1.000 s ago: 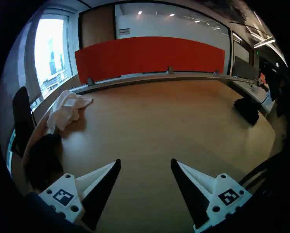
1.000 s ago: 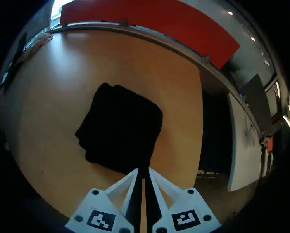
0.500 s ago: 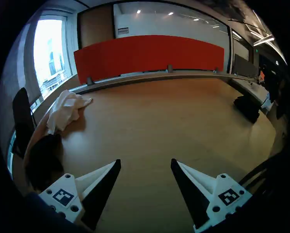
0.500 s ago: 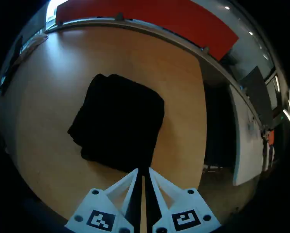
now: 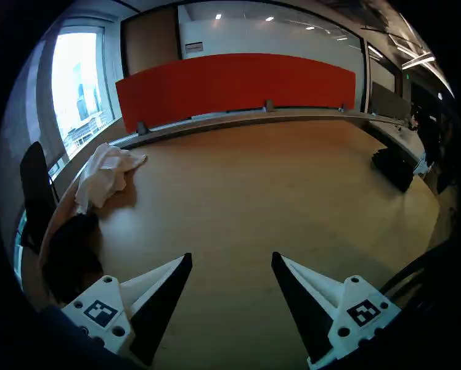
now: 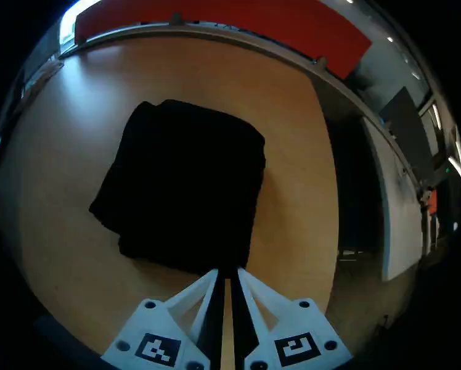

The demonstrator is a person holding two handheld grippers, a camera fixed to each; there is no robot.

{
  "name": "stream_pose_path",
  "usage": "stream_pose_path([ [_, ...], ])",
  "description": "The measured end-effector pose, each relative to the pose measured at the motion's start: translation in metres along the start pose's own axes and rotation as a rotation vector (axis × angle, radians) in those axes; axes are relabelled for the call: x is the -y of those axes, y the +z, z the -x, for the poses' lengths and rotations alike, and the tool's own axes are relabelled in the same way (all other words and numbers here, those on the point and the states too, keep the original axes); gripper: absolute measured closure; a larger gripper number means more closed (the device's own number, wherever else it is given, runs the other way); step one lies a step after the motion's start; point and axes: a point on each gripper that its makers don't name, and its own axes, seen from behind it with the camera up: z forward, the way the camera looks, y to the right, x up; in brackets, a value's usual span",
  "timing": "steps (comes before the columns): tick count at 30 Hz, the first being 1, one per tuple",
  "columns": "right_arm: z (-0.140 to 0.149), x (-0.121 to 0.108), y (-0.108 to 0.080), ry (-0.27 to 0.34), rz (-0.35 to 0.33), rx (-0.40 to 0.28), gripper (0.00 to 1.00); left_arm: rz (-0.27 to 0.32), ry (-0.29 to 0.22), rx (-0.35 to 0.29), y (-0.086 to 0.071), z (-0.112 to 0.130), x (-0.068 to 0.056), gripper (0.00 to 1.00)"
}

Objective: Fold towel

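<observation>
A black towel [image 6: 184, 185], folded into a rough square, lies on the wooden table [image 6: 64, 154] in the right gripper view. My right gripper [image 6: 228, 274] is shut, and its fingertips meet the towel's near edge, so the pinch point is dark and hard to make out. In the left gripper view my left gripper [image 5: 230, 259] stands open over bare wood with nothing between its fingers. A crumpled white cloth [image 5: 104, 172] sits far off to its left.
A red divider panel [image 5: 236, 83] runs along the table's far edge. A dark cloth heap [image 5: 70, 253] and a dark chair [image 5: 34, 188] are at the left. A black object [image 5: 394, 169] rests near the table's right edge [image 6: 326, 185], with floor beyond.
The right gripper has shifted over the table with the towel's edge at its tips; the towel looms larger and further left in its view. The left gripper has barely moved.
</observation>
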Motion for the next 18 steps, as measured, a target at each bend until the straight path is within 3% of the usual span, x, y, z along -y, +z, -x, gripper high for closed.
stream_pose_path([
  [8,-0.001,0.0,-0.002,0.013,0.002,-0.012,0.9,0.003,0.002,0.001,0.001,-0.001,-0.001,0.04],
  [16,-0.002,-0.002,-0.012,0.017,0.022,-0.04,0.74,0.005,-0.003,-0.003,0.003,-0.003,-0.001,0.04],
  [18,-0.003,-0.002,-0.015,0.025,0.023,-0.045,0.64,0.005,-0.003,-0.004,0.003,-0.004,-0.001,0.04],
])
